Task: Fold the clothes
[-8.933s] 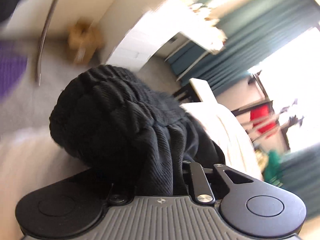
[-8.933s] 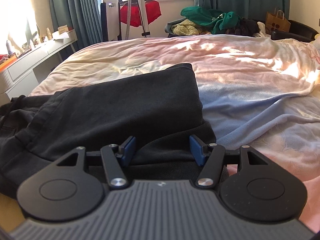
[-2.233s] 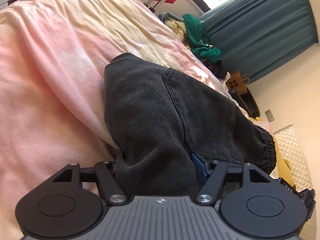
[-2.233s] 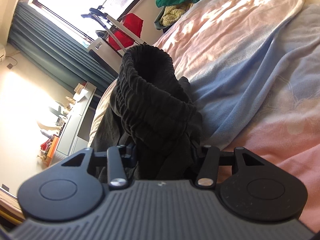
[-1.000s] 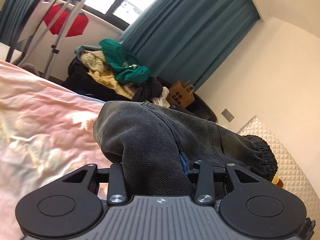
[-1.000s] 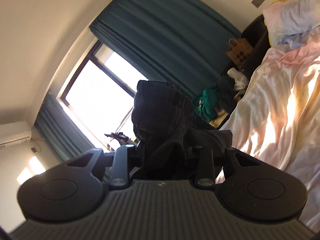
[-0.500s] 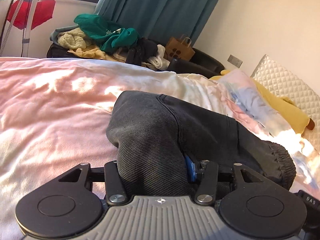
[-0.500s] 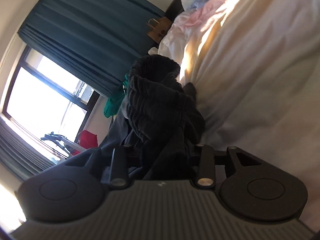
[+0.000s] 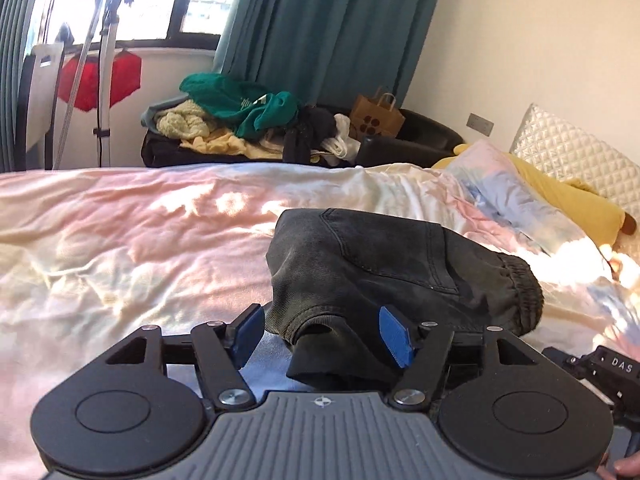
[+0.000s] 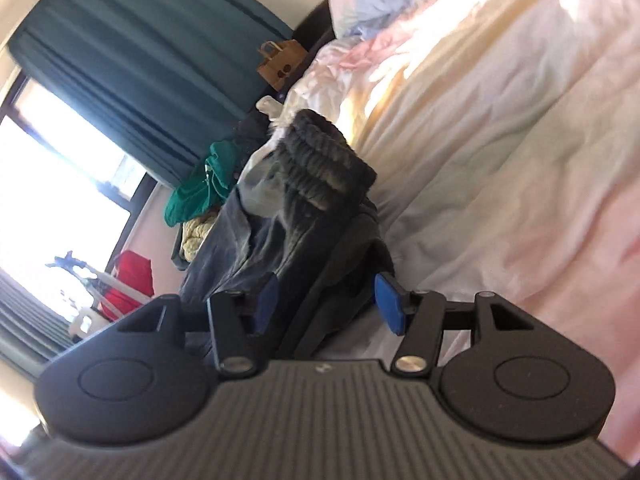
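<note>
Black folded trousers (image 9: 384, 264) lie in a bundle on the pastel bedspread (image 9: 132, 240). My left gripper (image 9: 322, 338) is low over the bundle's near end. Its jaws are opening: the blue pads (image 9: 394, 336) stand clear of the cloth that lies between them. In the right wrist view the same trousers (image 10: 316, 208) show their ribbed elastic waistband (image 10: 324, 164). My right gripper (image 10: 326, 300) is at that end, its jaws opening too, with cloth between the pads (image 10: 386, 298) but not pressed. The bundle rests on the bed.
Pillows (image 9: 560, 184) and a quilted headboard (image 9: 580, 156) are at the right. Beyond the bed a pile of clothes (image 9: 240, 120), a brown paper bag (image 9: 376, 116) and a red item on a stand (image 9: 100, 76) stand under the window with teal curtains (image 9: 328, 28).
Both grippers came down with the trousers onto the bed and let go of the cloth; their jaws have spread apart. The bundle now lies on the bedspread.
</note>
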The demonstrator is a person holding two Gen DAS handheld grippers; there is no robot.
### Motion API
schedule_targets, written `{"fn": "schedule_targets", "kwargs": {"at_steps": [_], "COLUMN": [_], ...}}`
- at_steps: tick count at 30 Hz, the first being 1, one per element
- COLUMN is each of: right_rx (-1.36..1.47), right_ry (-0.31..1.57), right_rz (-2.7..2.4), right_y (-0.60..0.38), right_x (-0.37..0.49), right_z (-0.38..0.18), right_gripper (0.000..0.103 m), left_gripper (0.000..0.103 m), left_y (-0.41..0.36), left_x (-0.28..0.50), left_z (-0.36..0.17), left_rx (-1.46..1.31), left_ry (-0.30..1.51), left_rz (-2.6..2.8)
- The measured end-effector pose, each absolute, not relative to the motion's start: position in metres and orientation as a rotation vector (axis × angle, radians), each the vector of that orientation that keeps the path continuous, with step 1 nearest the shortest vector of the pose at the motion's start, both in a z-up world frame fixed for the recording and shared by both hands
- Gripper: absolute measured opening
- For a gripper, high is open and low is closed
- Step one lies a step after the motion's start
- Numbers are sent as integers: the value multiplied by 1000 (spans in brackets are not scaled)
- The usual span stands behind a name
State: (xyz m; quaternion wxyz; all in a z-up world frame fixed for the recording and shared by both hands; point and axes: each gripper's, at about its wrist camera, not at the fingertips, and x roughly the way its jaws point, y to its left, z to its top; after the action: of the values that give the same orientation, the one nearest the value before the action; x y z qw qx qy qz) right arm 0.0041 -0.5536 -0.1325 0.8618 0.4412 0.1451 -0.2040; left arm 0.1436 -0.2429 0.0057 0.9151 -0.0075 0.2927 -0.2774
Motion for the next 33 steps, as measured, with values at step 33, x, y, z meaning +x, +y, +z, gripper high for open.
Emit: {"fn": "schedule_targets", "kwargs": {"at_steps": [33], "right_rx": [222], "right_ry": [282], "right_rz": [-389], "right_y": [-385], "right_x": [-77], "right_z": [-45], "right_gripper": [86], "left_gripper": [103], "left_y": [-140], "left_x": [-55], "left_z": [50], "left_rx": [75], "left_ry": [395], "left_rz": [-538]}}
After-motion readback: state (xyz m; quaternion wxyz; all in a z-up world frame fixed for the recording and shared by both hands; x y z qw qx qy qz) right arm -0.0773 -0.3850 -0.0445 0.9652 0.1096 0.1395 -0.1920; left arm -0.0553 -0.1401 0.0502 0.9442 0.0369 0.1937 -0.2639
